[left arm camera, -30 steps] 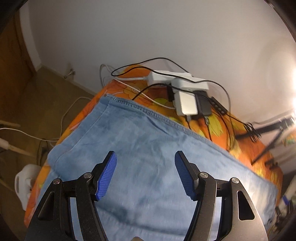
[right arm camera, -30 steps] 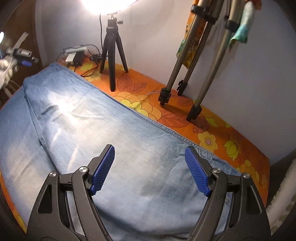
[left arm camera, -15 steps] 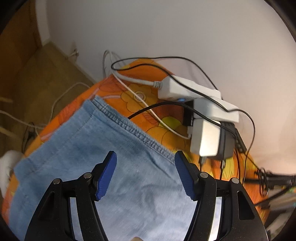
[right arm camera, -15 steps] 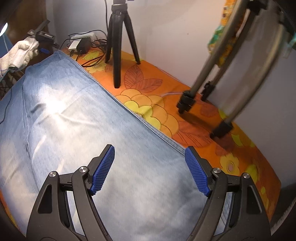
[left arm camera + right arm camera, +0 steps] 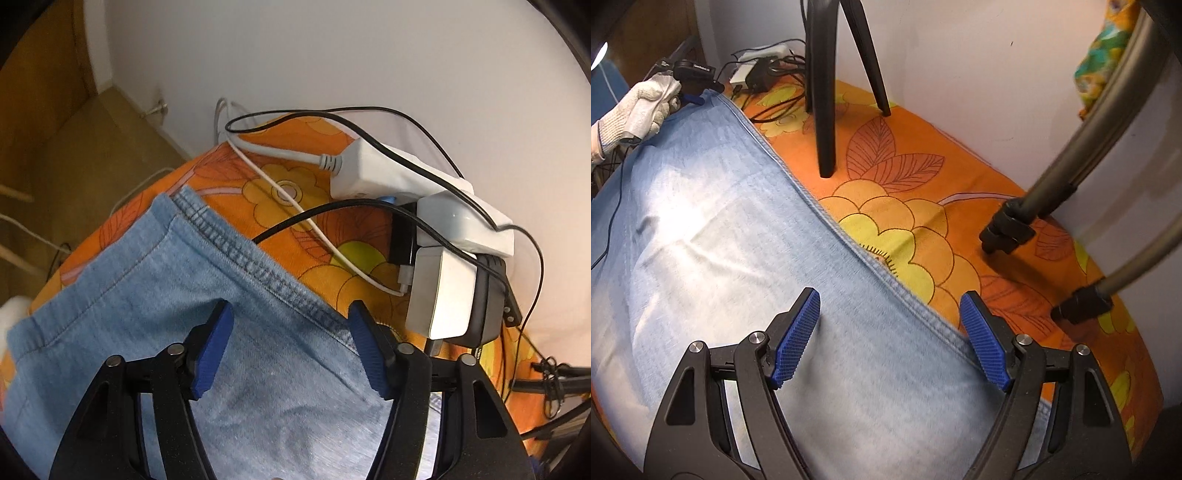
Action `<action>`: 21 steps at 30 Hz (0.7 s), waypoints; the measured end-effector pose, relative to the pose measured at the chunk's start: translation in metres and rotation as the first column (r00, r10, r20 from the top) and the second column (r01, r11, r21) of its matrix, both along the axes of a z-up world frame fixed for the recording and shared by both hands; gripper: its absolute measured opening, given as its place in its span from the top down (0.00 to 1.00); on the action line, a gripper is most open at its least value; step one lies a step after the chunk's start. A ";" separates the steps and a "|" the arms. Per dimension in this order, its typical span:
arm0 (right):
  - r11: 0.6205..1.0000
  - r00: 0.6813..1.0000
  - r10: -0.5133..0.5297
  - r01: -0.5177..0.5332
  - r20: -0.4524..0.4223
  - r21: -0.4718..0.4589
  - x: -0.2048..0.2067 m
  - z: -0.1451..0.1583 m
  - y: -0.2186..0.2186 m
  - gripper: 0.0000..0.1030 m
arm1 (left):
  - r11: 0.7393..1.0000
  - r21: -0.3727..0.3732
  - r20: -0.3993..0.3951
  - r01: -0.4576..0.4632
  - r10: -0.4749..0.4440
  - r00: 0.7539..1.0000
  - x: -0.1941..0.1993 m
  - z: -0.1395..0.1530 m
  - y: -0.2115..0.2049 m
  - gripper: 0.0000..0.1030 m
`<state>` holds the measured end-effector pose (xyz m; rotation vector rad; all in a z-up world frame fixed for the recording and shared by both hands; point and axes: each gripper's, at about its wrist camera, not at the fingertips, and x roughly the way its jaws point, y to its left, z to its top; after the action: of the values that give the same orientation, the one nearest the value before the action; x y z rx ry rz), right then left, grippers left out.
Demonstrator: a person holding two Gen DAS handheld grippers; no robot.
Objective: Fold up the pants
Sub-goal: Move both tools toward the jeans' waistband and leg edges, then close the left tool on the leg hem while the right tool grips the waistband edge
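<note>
pants: light blue denim pants [image 5: 731, 229] spread flat on the orange flower-print cloth [image 5: 923, 206] covering the counter; stitched long edge runs along the far side, hem end at the far left.
left hand-held gripper: [image 5: 290, 349] over the hem corner, jaws closing, seam edge [image 5: 258, 258] between the blue pads, pads not yet pressing on it. Seen from the right wrist view it sits in a white-gloved hand [image 5: 642, 107].
right hand-held gripper: [image 5: 890, 332] jaws wide, straddling the same long edge further right, holding nothing.
clutter: white power strip with plugged adapters [image 5: 424, 206] and black cables just beyond the left corner; black tripod legs [image 5: 827, 92] stand just past the edge.
step: judged as taking hold of the far edge at two points, fold not started.
next: both need to pinch the edge only, skip the cloth beneath and the cables, then carry it toward the near side together.
</note>
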<state>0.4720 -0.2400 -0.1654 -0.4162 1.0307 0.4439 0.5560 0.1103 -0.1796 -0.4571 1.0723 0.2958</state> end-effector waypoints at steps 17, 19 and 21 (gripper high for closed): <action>0.999 0.996 0.035 -0.033 -0.079 0.031 0.002 -0.007 0.009 0.68 | 0.997 -0.074 0.077 -0.012 0.017 0.997 -0.013 -0.006 0.031 0.94; 1.000 0.997 0.028 -0.028 -0.069 -0.003 -0.001 -0.005 0.011 0.90 | 0.995 -0.097 0.070 -0.004 0.010 0.997 -0.011 -0.006 0.033 0.93; 0.999 0.998 0.030 -0.031 -0.050 -0.019 -0.008 -0.002 0.014 0.91 | 0.995 -0.103 0.068 -0.002 0.009 0.998 -0.009 -0.003 0.030 0.76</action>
<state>0.4638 -0.2264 -0.1674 -0.4404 1.0787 0.4735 0.5465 0.1398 -0.1827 -0.5591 1.0225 0.2288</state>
